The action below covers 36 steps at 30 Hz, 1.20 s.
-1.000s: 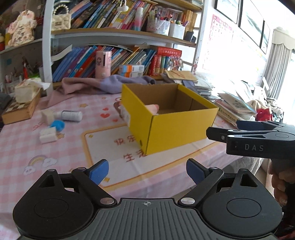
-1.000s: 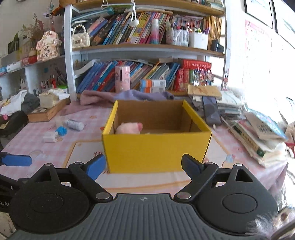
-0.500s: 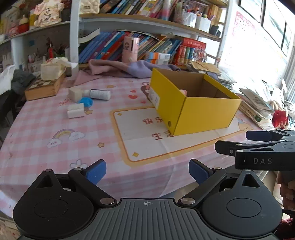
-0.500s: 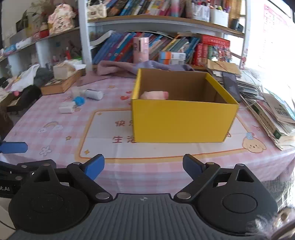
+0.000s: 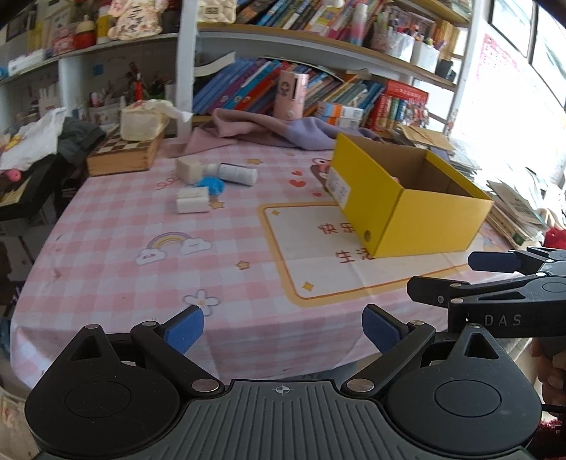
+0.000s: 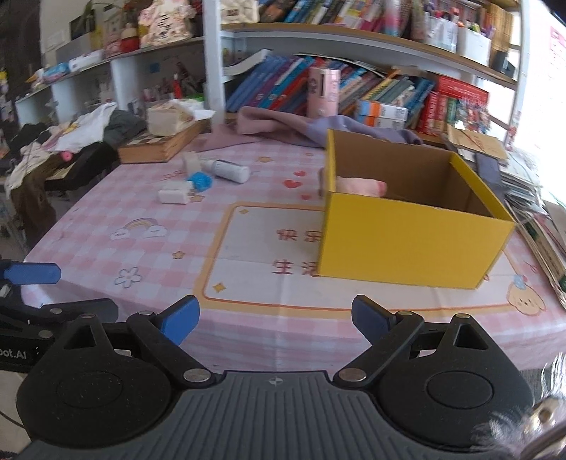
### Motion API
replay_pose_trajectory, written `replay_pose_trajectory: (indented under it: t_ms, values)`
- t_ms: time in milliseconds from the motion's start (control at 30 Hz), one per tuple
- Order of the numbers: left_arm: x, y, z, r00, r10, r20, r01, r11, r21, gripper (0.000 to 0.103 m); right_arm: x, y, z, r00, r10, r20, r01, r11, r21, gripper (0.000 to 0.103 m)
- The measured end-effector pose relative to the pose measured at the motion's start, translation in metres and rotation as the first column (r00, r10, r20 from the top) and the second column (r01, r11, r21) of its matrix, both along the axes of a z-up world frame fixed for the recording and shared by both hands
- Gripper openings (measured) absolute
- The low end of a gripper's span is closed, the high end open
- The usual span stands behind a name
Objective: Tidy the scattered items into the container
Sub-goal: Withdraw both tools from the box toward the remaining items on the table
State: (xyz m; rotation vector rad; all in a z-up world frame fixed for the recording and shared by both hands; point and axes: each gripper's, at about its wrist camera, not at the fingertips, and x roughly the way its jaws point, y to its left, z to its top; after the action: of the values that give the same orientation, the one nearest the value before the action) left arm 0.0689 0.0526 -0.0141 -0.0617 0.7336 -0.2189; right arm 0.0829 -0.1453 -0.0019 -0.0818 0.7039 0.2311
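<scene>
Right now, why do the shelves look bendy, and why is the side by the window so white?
Left wrist view: the fisheye lens bows the shelf, and daylight washes out the window side. Right wrist view: same curve in the shelf, glare at the right edge, and the yellow box looks slightly smeared.

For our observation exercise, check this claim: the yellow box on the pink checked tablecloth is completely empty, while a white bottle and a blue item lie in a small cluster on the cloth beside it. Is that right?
Not quite. The yellow box is not empty: the right wrist view shows a pink item already inside it. The rest holds: the white bottle and blue item lie on the tablecloth.
</scene>
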Motion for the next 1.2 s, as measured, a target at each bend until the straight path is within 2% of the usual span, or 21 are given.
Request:
replay_pose_trajectory:
  t_ms: [333,567,833,1200]
  values:
    - [0.007,0.013,-0.005,0.999,0.046,-0.019,-0.046,0.999,0.005,0.098,0.02,0.02,-0.002,0.997,0.074,-0.01,-0.074,0.997,0.001,0.094]
    - [0.026,0.031,-0.01,0.991,0.127,-0.036,-0.126,0.992,0.023,0.098,0.05,0.042,-0.01,0.987,0.162,-0.021,-0.162,0.987,0.007,0.094]
    - [0.07,0.038,-0.011,0.985,0.169,-0.046,-0.167,0.985,0.051,0.098,0.103,0.057,-0.013,0.977,0.212,-0.032,-0.212,0.977,0.016,0.093]
    - [0.136,0.041,-0.017,0.982,0.179,-0.059,-0.174,0.982,0.074,0.098,0.178,0.061,-0.016,0.982,0.186,-0.031,-0.186,0.982,0.027,0.091]
